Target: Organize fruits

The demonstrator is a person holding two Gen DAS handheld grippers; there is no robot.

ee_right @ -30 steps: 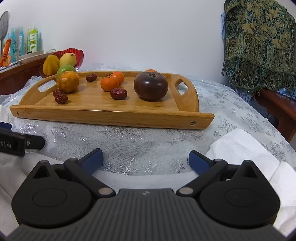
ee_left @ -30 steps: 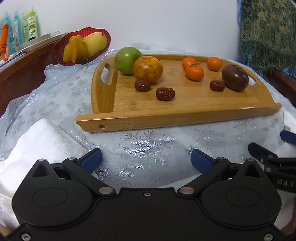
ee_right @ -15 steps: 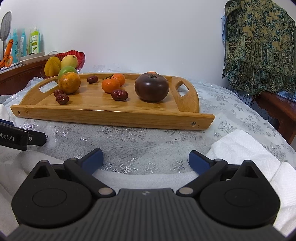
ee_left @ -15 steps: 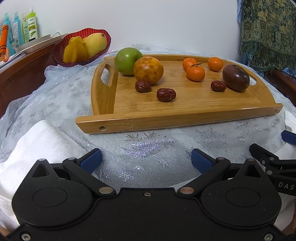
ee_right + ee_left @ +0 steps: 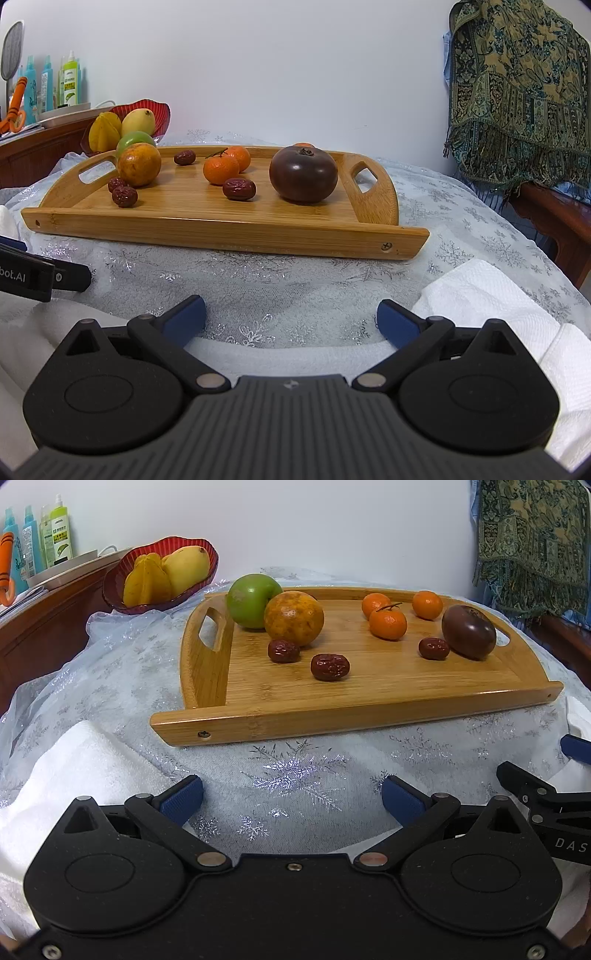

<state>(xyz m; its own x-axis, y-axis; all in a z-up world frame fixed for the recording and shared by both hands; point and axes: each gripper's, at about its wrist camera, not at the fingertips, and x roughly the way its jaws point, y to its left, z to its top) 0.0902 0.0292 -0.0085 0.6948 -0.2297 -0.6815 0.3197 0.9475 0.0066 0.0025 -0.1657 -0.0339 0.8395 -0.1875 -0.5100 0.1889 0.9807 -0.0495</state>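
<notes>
A bamboo tray [image 5: 369, 716] [image 5: 229, 230] lies on the snowflake cloth ahead of both grippers. On it are a green apple [image 5: 253, 600], a mottled orange [image 5: 293, 618] [image 5: 139, 164], three small tangerines [image 5: 388, 624] [image 5: 221, 170], several red dates [image 5: 330, 667] [image 5: 239, 189] and a dark purple tomato [image 5: 468, 632] [image 5: 303, 173]. My left gripper [image 5: 291, 799] hangs open and empty short of the tray's near edge. My right gripper [image 5: 291, 317] is likewise open and empty, in front of the tray's right half.
A red bowl [image 5: 122, 583] [image 5: 162, 110] holding a mango and a starfruit sits behind the tray's left end. Bottles [image 5: 55, 531] stand on a wooden ledge at far left. White towels [image 5: 74, 760] [image 5: 491, 295] lie under the cloth near me. A patterned shawl [image 5: 517, 92] hangs at right.
Both grippers have risen slightly, so the tray sits a little lower in each view. Neither gripper's fingers have changed and no fruit has moved.
</notes>
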